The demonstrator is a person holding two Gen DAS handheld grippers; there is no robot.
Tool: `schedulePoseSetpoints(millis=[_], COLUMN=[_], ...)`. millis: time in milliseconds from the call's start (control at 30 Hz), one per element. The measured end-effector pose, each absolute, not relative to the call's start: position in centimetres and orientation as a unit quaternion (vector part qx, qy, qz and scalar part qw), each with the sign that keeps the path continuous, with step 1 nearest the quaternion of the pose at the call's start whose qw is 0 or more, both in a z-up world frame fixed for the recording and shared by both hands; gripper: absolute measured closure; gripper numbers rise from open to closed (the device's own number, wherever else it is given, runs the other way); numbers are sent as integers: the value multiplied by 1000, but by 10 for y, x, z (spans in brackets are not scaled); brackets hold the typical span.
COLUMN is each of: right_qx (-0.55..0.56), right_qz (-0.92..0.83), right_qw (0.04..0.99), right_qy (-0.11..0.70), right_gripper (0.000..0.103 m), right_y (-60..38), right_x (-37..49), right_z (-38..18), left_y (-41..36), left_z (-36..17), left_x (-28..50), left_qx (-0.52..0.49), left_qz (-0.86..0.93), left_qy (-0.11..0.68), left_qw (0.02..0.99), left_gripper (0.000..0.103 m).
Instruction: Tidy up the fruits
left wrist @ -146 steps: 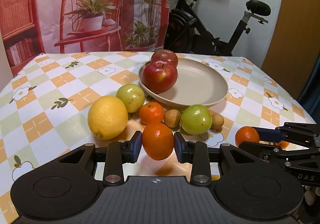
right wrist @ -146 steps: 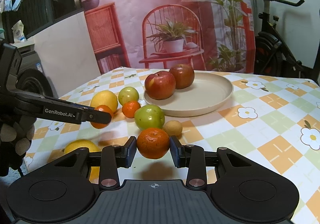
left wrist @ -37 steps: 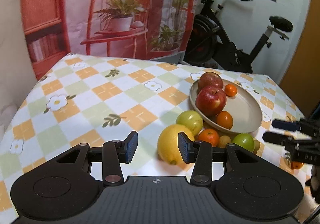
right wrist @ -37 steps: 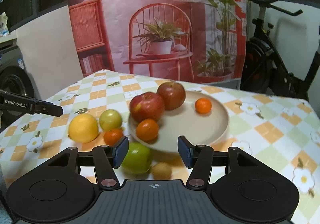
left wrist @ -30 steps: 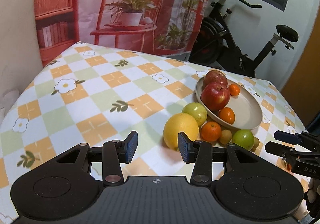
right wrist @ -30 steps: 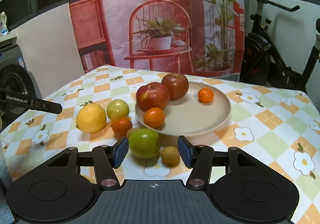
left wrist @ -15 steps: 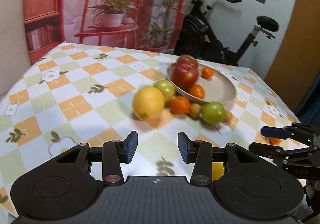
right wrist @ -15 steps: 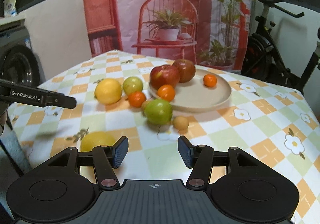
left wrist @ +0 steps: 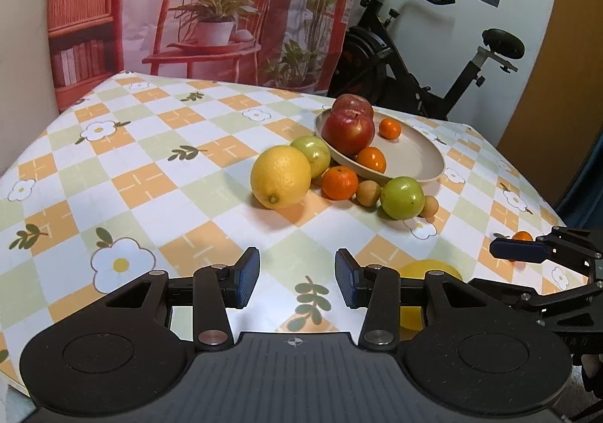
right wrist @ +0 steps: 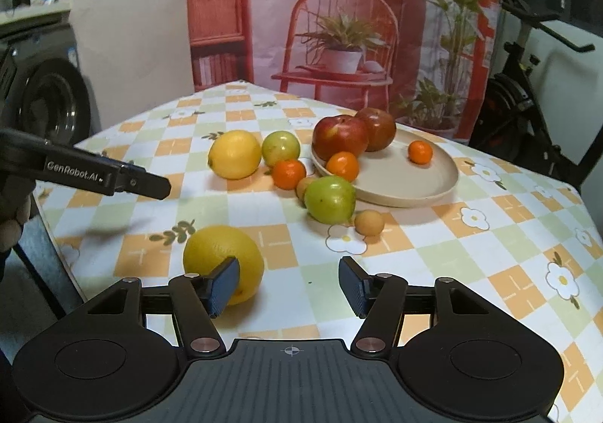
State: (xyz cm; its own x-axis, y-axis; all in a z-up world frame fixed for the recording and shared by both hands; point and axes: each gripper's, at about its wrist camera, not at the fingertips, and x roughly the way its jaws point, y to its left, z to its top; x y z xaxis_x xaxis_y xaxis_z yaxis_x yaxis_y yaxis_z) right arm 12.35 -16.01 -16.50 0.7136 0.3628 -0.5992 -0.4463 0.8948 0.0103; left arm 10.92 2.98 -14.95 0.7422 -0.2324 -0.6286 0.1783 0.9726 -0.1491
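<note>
Both your tools are empty and held back from the fruit. Your left gripper (left wrist: 297,276) has its blue pads spread wide over bare tablecloth (left wrist: 124,159), nothing between them. Your right gripper (right wrist: 289,285) is likewise spread apart, low over the near edge of the table; its left pad overlaps the near lemon (right wrist: 223,264) in view, but the lemon sits off to that side, not between the pads, and I can't tell whether they touch. The beige plate (right wrist: 426,185) already carries two red apples (right wrist: 340,137), touching each other at its back-left rim, plus two small mandarins (right wrist: 342,166), one beside the front apple and one alone toward the far side. The sorting looks partly done, since the rest lies off the plate: a second lemon (left wrist: 280,176) touching a green apple (left wrist: 312,150), a loose mandarin (left wrist: 339,182) just beside the rim, another green apple (left wrist: 401,197) flanked by two small tan fruits (left wrist: 368,192), probably longans. One more mandarin (left wrist: 522,236) peeks out behind your right tool in the left view, well apart from the cluster. The retreat reads as a pause to choose the next target. The near lemon is your closest pick on the right; shift rightward-to-left to centre it first. It is round and may roll if nudged by one pad.
</note>
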Motion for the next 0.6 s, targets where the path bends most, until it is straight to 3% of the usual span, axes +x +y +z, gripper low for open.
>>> schedulePoseSetpoints(millis=[600], right_qx=[-75], right_qz=[221], right_qw=[918], right_qy=[322], right_gripper=[47], right_y=[-160], right_x=[121], right_z=[-174], left_y=[18], left_z=[-177], left_x=[127], left_qx=[-77], left_qz=[-177], left_qy=[379], left_qw=[905], left_gripper=[57])
